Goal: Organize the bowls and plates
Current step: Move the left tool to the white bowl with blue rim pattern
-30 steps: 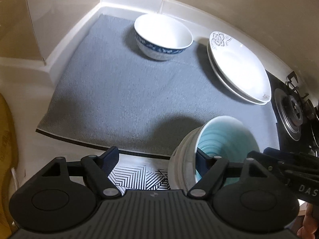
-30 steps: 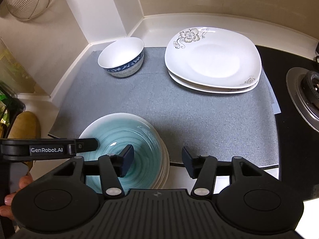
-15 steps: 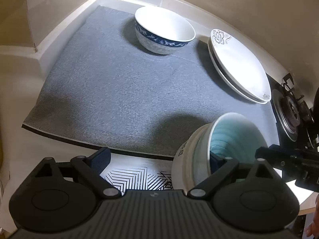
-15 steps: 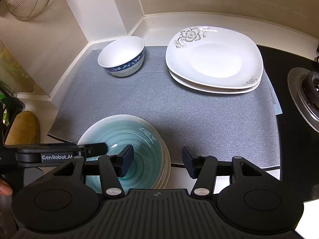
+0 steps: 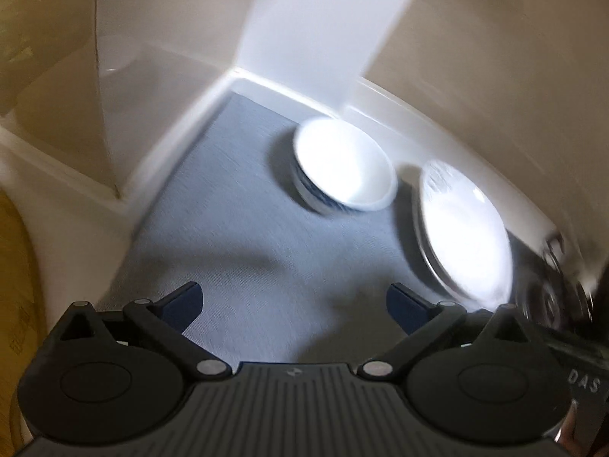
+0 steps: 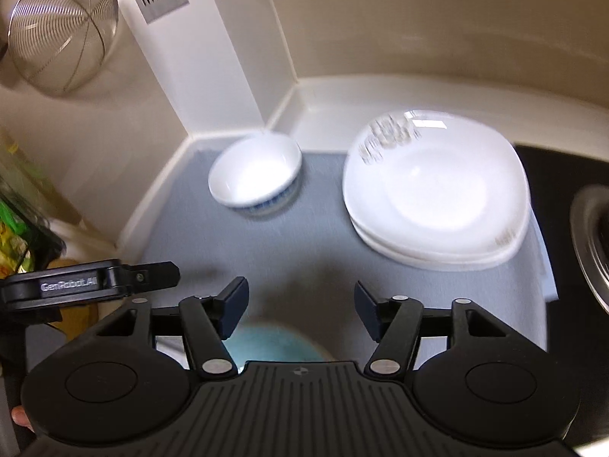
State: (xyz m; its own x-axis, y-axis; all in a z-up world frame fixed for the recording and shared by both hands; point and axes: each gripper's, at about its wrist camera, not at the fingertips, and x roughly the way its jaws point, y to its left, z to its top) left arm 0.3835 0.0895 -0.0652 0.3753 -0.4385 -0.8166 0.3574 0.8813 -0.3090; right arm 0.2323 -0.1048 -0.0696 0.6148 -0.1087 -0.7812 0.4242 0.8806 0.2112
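Observation:
A white bowl with a blue band (image 5: 342, 169) (image 6: 255, 173) sits at the far corner of the grey mat (image 5: 243, 236) (image 6: 316, 243). Two stacked white square plates with a flower print (image 5: 464, 228) (image 6: 437, 186) lie to its right. My left gripper (image 5: 293, 304) is open and empty above the mat; it also shows at the left of the right wrist view (image 6: 91, 283). My right gripper (image 6: 300, 306) is open and empty. A turquoise-lined bowl (image 6: 270, 344) shows just below and behind its fingers, mostly hidden. Both views are motion-blurred.
A gas hob (image 6: 593, 243) (image 5: 548, 297) lies at the right of the mat. White walls and a pillar (image 6: 213, 61) close the corner. A wire strainer (image 6: 61, 30) hangs at the upper left. A yellowish board (image 5: 19, 304) stands at the far left.
Both grippers have risen and tilted up. The turquoise bowl has left the left wrist view, where the right finger was inside its rim, and sits lower in the right wrist view.

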